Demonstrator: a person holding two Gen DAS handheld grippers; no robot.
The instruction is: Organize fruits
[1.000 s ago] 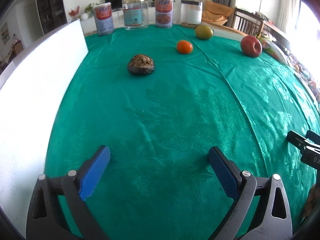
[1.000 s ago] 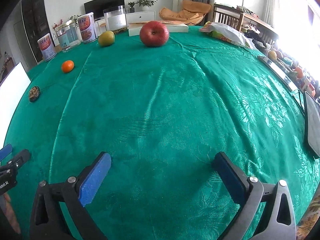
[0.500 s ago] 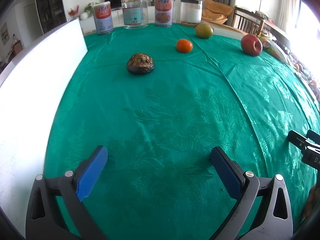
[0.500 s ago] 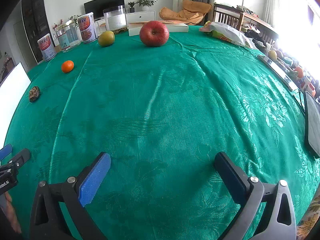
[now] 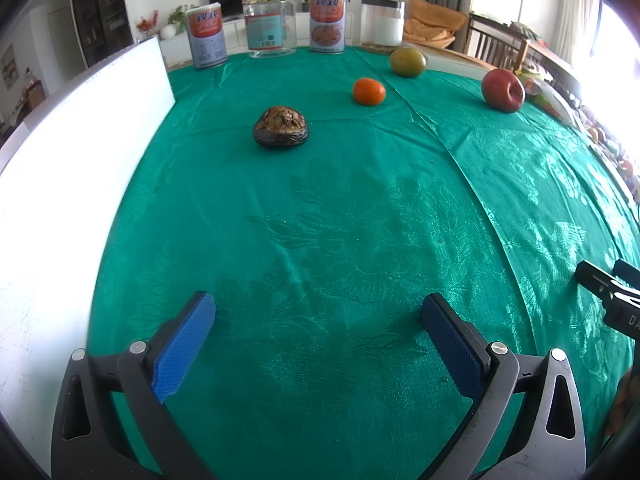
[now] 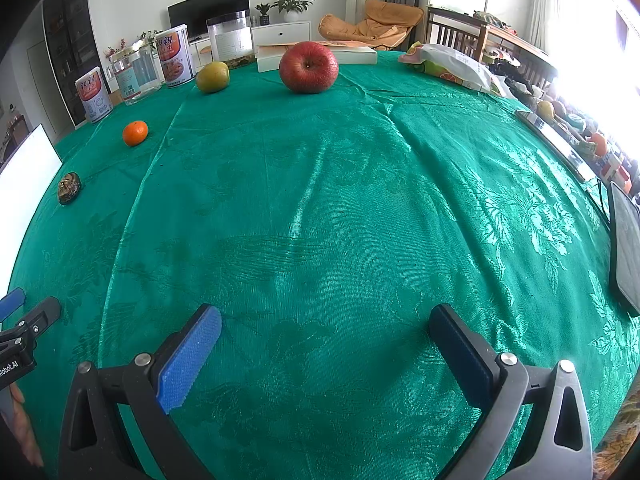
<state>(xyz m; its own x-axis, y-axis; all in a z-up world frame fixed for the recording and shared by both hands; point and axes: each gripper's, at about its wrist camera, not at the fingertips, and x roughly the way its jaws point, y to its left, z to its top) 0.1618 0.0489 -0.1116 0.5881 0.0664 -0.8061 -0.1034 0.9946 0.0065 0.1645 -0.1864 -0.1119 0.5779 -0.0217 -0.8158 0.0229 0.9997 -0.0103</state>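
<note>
On the green tablecloth lie a red apple (image 6: 308, 66), a yellow-green fruit (image 6: 213, 76), a small orange (image 6: 135, 133) and a dark brown wrinkled fruit (image 6: 69, 187). In the left wrist view the brown fruit (image 5: 281, 126) is nearest, then the orange (image 5: 369, 91), the green fruit (image 5: 407, 62) and the apple (image 5: 503, 90). My left gripper (image 5: 318, 340) is open and empty above the near cloth. My right gripper (image 6: 326, 350) is open and empty, far from the fruits.
A white board (image 5: 72, 152) stands along the left edge. Tins and clear jars (image 5: 269, 26) line the far edge. A book (image 6: 352, 54) and a snack bag (image 6: 452, 66) lie at the back, a dark tablet (image 6: 626, 252) at the right edge.
The left gripper has edged slightly forward and lower, so the fruits sit a little nearer. The right gripper has barely moved. Both stay open.
</note>
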